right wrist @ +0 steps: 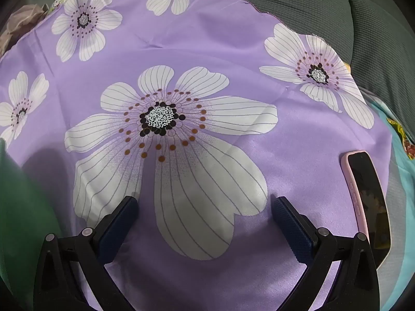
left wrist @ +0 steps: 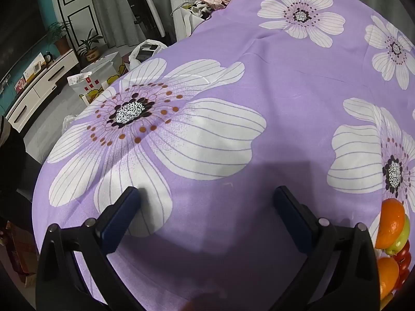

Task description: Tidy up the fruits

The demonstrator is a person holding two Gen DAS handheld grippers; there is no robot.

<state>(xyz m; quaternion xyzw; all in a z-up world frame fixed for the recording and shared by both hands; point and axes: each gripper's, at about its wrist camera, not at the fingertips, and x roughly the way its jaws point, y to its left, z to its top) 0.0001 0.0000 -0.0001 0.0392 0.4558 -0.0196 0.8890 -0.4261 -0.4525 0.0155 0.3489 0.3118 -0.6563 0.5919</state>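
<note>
In the left wrist view a pile of fruit lies at the far right edge on the purple flowered cloth: an orange, a green fruit, red fruits and a second orange. My left gripper hangs open over bare cloth, left of the fruit, with nothing between its fingers. The right wrist view shows the same cloth with no fruit on it. My right gripper is open above a large white flower print and holds nothing.
A phone in a pink case lies on the cloth right of my right gripper. A dark green shape fills the left edge there. A grey sofa cushion lies behind. Left of the table are a TV cabinet, bags and potted plants.
</note>
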